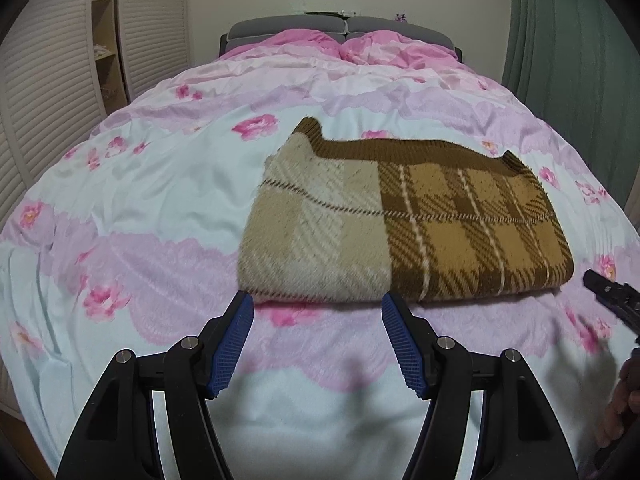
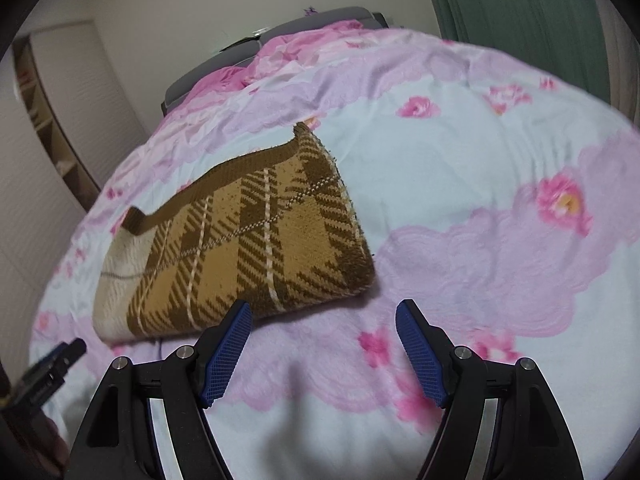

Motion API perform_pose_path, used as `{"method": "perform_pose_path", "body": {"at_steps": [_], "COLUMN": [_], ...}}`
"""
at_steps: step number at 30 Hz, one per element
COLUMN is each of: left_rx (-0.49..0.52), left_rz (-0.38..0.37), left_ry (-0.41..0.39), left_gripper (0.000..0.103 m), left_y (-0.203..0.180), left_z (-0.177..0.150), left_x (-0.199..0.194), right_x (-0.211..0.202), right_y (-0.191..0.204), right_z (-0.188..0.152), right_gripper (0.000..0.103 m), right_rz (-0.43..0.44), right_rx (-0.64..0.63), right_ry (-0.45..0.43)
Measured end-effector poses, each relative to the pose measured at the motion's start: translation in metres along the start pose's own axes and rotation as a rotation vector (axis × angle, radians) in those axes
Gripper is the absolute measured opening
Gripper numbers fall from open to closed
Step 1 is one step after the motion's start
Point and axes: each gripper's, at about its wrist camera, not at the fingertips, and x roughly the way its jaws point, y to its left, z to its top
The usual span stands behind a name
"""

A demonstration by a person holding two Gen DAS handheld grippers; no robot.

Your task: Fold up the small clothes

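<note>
A brown and cream plaid knit garment (image 1: 404, 224) lies folded flat on the floral bedspread (image 1: 160, 200), its dark ribbed hem along the far side. My left gripper (image 1: 318, 300) is open and empty, just in front of the garment's near folded edge. My right gripper (image 2: 324, 306) is open and empty, near the garment's (image 2: 248, 248) right near corner, with its left finger (image 2: 230, 344) close to the fold. The right gripper's tip shows at the left wrist view's right edge (image 1: 608, 292). The left gripper's tip shows at the right wrist view's lower left (image 2: 56, 364).
Pink pillows (image 1: 344, 48) and a grey headboard (image 1: 288, 26) lie at the bed's far end. Slatted wardrobe doors and open shelves (image 1: 104, 40) stand on the left. A green curtain (image 1: 560, 32) hangs on the right.
</note>
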Motion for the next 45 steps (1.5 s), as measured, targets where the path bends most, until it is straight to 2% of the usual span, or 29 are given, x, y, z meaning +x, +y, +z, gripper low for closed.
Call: {"method": "perform_pose_path", "body": {"at_steps": [5,14,17,19,23,24,28,30,33,35,39,45], "left_rx": [0.023,0.031,0.025,0.019,0.004,0.001,0.0,0.006,0.002,-0.006,-0.031,-0.088], "left_rz": [0.001,-0.004,-0.004,-0.001,0.003,0.005,0.009,0.011,0.008,0.007,0.023,0.044], "left_ry": [-0.025,-0.035,-0.025,-0.022,-0.016,-0.015,-0.019,-0.023,-0.029,-0.034,-0.052,-0.068], "left_gripper": [0.066,0.066,0.066,0.066,0.066,0.066,0.066,0.066,0.066,0.066,0.066,0.066], "left_y": [-0.013,-0.026,-0.025,-0.024,-0.021,-0.021,-0.019,-0.021,-0.02,-0.017,-0.002,0.029], "left_z": [0.016,0.031,0.032,0.031,0.032,0.032,0.033,0.034,0.034,0.034,0.038,0.042], "left_x": [0.006,0.019,0.025,0.028,0.034,0.035,0.035,0.034,0.031,0.027,0.018,0.009], "right_x": [0.025,0.075,0.083,0.091,0.102,0.103,0.098,0.093,0.08,0.068,0.035,0.014], "right_y": [-0.012,-0.03,-0.029,-0.026,-0.023,-0.024,-0.037,-0.04,-0.033,-0.024,0.017,0.093], "right_z": [0.007,0.008,0.012,0.016,0.021,0.022,0.023,0.022,0.025,0.03,0.05,0.067], "right_gripper": [0.075,0.075,0.076,0.082,0.083,0.081,0.057,0.052,0.046,0.042,0.029,0.022], "right_rz": [0.055,0.175,0.194,0.205,0.239,0.247,0.273,0.288,0.267,0.236,0.153,0.154], "right_rx": [0.101,0.262,0.275,0.28,0.292,0.306,0.37,0.396,0.395,0.364,0.208,-0.026], "right_ry": [0.034,0.148,0.141,0.14,0.09,0.08,0.084,0.083,0.054,0.025,-0.081,-0.17]}}
